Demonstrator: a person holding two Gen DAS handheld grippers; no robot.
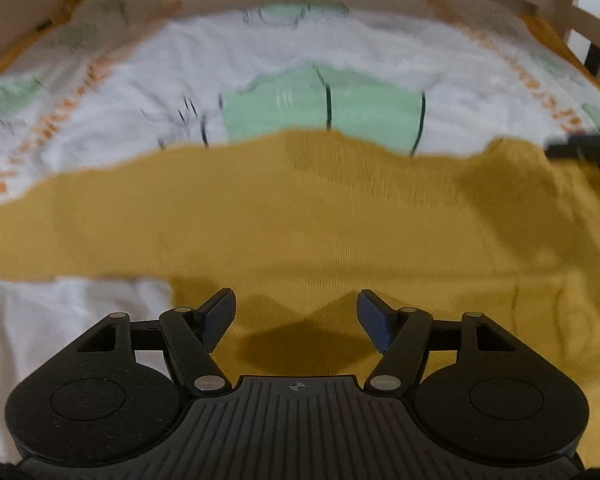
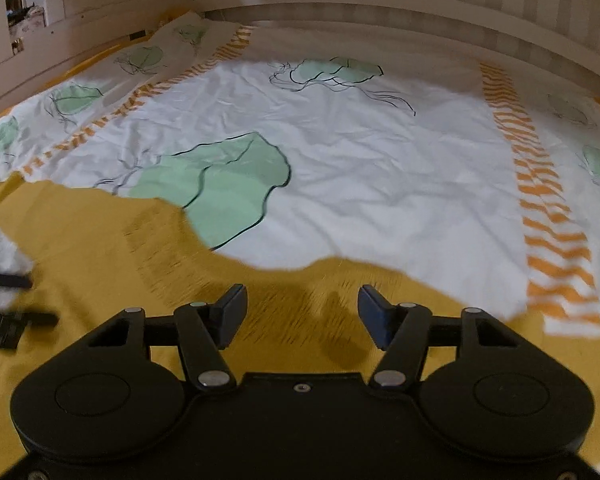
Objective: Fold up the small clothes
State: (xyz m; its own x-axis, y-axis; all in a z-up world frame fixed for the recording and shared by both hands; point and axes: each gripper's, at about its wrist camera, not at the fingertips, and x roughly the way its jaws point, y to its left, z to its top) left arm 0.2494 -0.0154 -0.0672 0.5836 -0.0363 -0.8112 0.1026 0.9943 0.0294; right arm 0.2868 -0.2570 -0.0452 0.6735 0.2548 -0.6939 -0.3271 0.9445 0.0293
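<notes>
Mustard knit garment (image 1: 300, 220) lies flat on bed (image 2: 380, 180), likely soft, light, limp; pinch far edge; left gripper (image 1: 296, 312) and right gripper (image 2: 302, 308) released, empty.

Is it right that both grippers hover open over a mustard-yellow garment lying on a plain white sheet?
Not quite. The sheet is not plain: the right wrist view shows green shapes and orange stripes printed on it. The rest holds: left gripper and right gripper are open over the mustard-yellow garment.
</notes>
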